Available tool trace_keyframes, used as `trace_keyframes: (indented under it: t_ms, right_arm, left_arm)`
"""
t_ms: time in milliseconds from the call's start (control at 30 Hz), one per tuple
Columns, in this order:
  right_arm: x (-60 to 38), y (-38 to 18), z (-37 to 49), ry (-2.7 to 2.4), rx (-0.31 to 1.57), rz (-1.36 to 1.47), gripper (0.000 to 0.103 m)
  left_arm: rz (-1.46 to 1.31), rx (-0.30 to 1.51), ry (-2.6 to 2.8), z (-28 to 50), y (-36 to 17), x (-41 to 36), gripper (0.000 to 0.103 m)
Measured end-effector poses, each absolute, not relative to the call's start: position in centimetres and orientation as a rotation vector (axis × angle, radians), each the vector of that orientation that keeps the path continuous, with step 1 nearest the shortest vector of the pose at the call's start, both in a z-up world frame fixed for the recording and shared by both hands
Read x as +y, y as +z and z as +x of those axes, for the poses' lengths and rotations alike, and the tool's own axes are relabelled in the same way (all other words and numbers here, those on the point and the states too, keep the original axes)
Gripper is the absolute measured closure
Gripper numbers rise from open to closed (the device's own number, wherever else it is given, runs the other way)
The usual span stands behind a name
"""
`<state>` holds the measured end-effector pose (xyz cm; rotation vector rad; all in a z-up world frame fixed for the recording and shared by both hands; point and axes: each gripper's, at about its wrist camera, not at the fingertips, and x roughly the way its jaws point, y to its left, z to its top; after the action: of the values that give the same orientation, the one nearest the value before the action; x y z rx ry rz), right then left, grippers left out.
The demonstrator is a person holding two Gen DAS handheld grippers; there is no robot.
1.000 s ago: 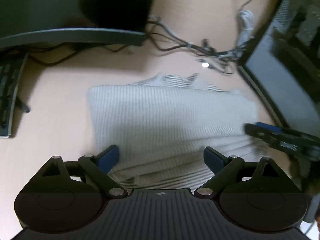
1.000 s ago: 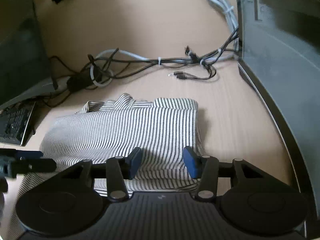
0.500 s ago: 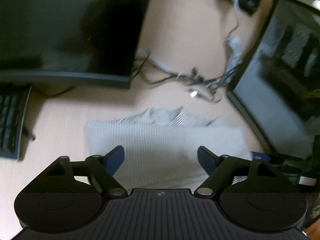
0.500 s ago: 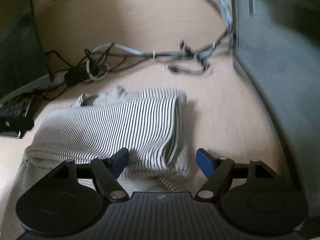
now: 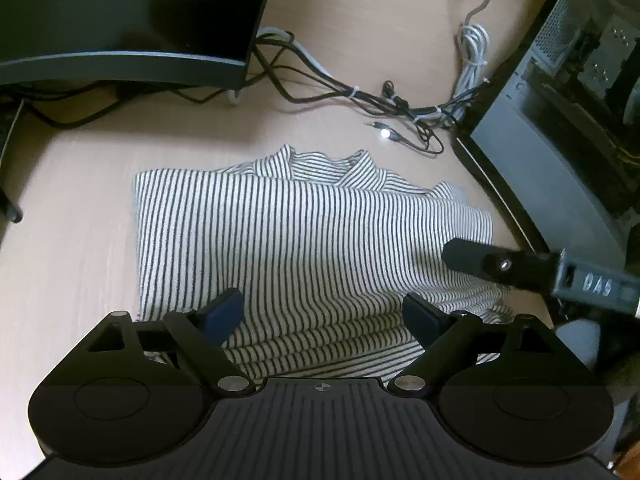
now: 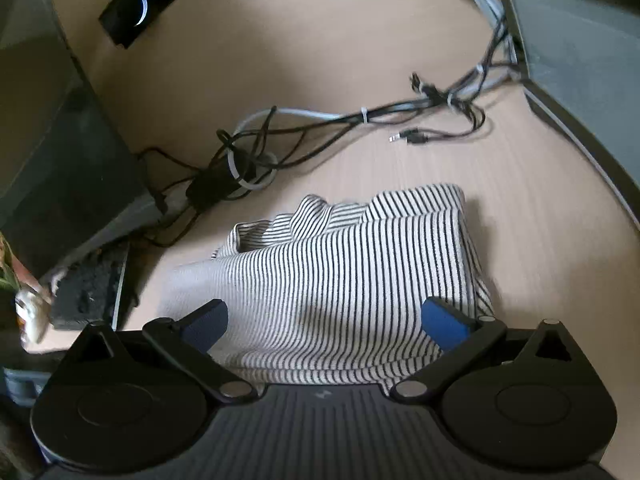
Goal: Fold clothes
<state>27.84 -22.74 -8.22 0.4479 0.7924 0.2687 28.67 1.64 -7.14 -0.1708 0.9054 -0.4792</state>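
A black-and-white striped garment point(image 5: 312, 236) lies folded into a rough rectangle on the light wooden desk point(image 5: 80, 184), its collar at the far edge. My left gripper point(image 5: 322, 314) hovers open over the near edge of the garment, nothing between its blue pads. In the left wrist view the right gripper's black finger point(image 5: 492, 264) reaches in over the garment's right edge. In the right wrist view the same striped garment point(image 6: 352, 268) fills the centre, and my right gripper point(image 6: 324, 324) is open wide above its near part, holding nothing.
A monitor base point(image 5: 120, 64) stands at the back left and a computer case point(image 5: 560, 120) at the right. Tangled cables point(image 5: 380, 100) lie behind the garment. A keyboard point(image 6: 92, 284) sits to the left, and a black speaker point(image 6: 136, 8) lies farther back.
My right gripper has opened from a narrow gap to wide and let the garment's edge lie flat. The left wrist view lifted and came back down over the garment's near edge.
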Motion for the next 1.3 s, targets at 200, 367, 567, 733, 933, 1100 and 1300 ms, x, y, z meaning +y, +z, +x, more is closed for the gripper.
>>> trace_keyframes:
  t_ms: [200,367,567,733,933,1100,1300]
  right_arm:
    - [-22.1,-6.9,29.5,0.345,0.886,0.371,0.01]
    - [-20.4,-3.6,32.4,0.306,0.762,0.155,0.041]
    - [-16.6,-6.3,39.2,0.312,0.825,-0.018,0.041]
    - [-15.2,-9.0,40.3,0.361,0.9,-0.081,0.051]
    - [-15.4,-5.1,37.2,0.44,0.829,-0.026,0.092]
    - [-17.0,-0.3,29.3,0.491,0.734,0.077,0.092]
    - [-17.3,-2.4,19.0,0.459,0.839,0.098,0.092]
  left_arm:
    - [-0.167,0.895,-0.476,28.6,-7.3,1.3,0.004]
    - [-0.173,0.892,-0.472,28.6,-7.4,1.2,0.004]
    - [-0.178,0.893,-0.471,28.6,-7.4,1.2,0.004]
    - [-0.196,0.885,-0.48,28.5,-7.3,1.4,0.003]
    - [-0.426,0.802,-0.478,26.8,-5.2,6.9,0.003]
    - [-0.49,0.725,-0.401,27.2,-2.5,11.2,0.001]
    - [-0.417,0.743,-0.484,26.5,-2.1,9.8,0.0]
